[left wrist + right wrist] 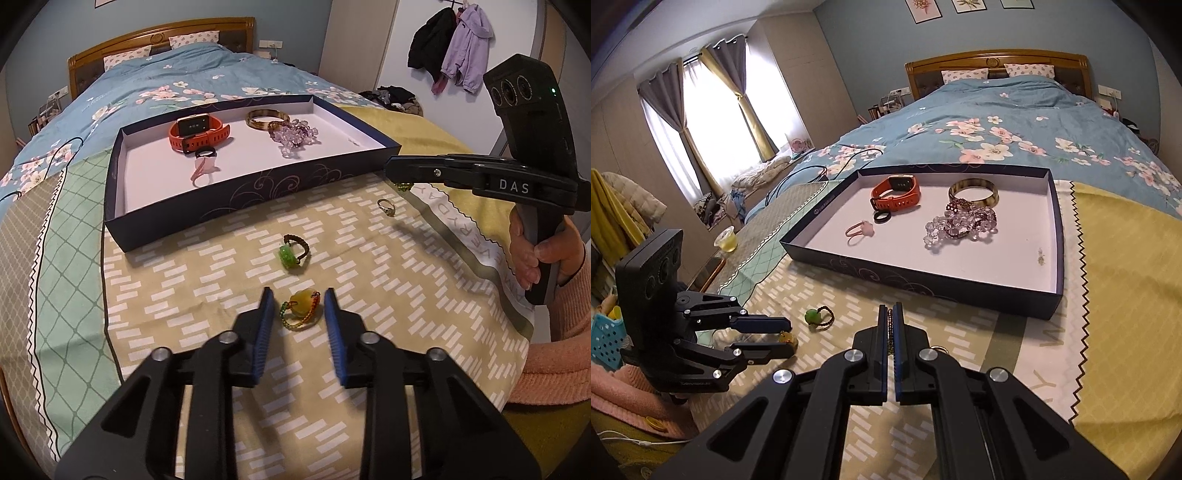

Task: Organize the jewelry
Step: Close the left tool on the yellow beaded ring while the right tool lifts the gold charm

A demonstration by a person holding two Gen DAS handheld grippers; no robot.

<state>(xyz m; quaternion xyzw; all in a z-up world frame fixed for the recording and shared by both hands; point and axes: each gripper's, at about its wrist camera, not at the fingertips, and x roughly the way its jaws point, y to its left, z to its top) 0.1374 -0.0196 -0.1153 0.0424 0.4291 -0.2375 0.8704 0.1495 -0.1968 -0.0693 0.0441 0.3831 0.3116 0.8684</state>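
Left tool (298,301): your two blue pads straddle the yellow bead ring (301,308) on the patterned cloth (207,266). A gap shows on each side of the bead in the left wrist view, so you have not clamped it; the fingers stand unclenched around it.
Yellow bead ring: it lies on the cloth between your left fingers, its green-and-orange cord loop trailing toward you.
Green bead ring (291,254): it sits on the cloth just beyond the yellow one, between your left tool and the tray.
Tray (207,206): a dark, shallow box on the bed, white inside. It holds the orange watch (197,133), a small black ring (205,151), a pink ring (202,168), a brown bangle (266,119) and clear bead bracelets (295,136).
Metal ring (386,207): it lies on the cloth to the right of the green bead ring, near the right tool's tip.
Right tool (891,314): your fingers are clenched on a thin beaded chain (891,332), seen edge-on between the pads, above the cloth in front of the tray's near wall.
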